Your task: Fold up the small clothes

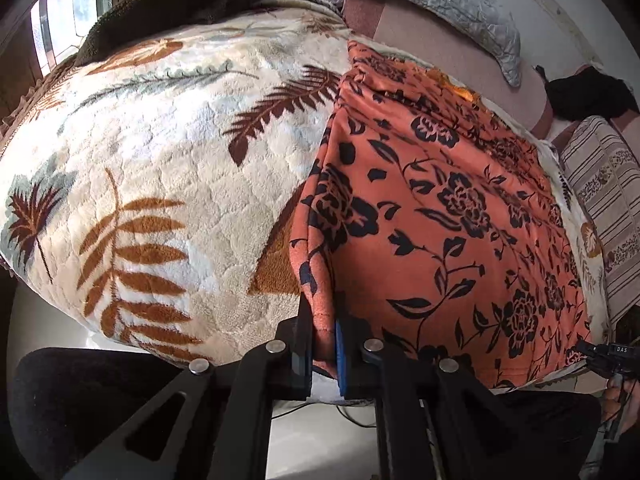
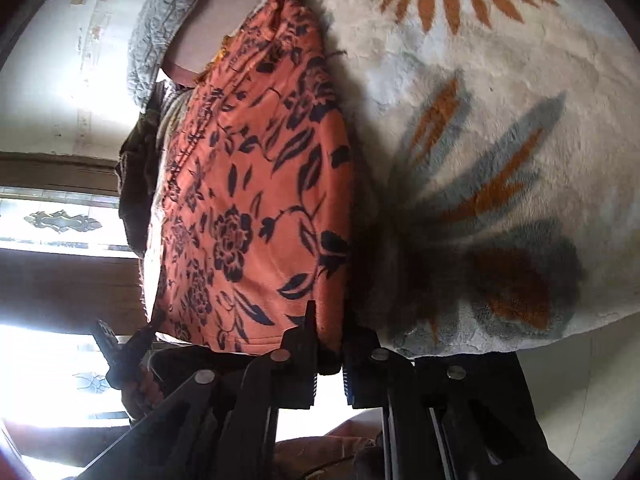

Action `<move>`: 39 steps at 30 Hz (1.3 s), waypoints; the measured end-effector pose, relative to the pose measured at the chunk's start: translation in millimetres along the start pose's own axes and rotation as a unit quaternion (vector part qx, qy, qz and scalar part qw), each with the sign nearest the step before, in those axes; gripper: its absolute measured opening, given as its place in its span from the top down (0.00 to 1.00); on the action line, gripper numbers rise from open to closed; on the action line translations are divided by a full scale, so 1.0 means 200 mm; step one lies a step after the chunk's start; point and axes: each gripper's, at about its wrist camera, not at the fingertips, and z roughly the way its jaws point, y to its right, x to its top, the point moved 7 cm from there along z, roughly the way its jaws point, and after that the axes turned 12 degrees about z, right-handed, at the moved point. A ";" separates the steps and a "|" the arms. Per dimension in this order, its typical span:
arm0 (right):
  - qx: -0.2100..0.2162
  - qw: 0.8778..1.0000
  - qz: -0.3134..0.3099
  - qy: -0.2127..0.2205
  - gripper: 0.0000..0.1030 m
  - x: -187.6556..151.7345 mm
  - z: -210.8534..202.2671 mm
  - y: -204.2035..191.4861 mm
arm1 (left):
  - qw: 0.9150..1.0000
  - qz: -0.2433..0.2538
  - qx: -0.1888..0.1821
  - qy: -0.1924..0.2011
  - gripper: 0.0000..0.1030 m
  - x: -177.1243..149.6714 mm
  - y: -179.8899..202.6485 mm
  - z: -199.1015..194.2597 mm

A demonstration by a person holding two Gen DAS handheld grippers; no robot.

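Item: orange fleece garment with black floral print, lying flat on a cream plush blanket with rust and grey leaf pattern that covers a bed.

Edges and room: the garment's near hem lies at the bed's near edge. In the left wrist view, wide bare blanket lies to its left; on its right, only a narrow strip of blanket before a striped cushion. Beyond its far edge: a pink-brown surface and a grey quilted pillow.

Left gripper: jaws closed tight on the garment's near left corner, a fold of orange fabric pinched between the black finger and the blue pad.

Right gripper: jaws closed at the near right corner; fabric runs down between the fingers, though shadow leaves the contact itself likely rather than certain.

View differences: the left wrist view alone shows a dark brown fleece throw at the far left and a black cloth at the far right. The right wrist view alone shows bright windows and a white wall. Each view catches the other gripper at its frame edge.

Orientation: long axis runs near to far, away from the grippers.
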 end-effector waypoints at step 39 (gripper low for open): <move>0.060 0.998 -0.020 0.024 0.93 0.42 -0.08 -0.26 | 0.999 -0.002 -0.048 0.011 0.92 0.50 0.06 -0.01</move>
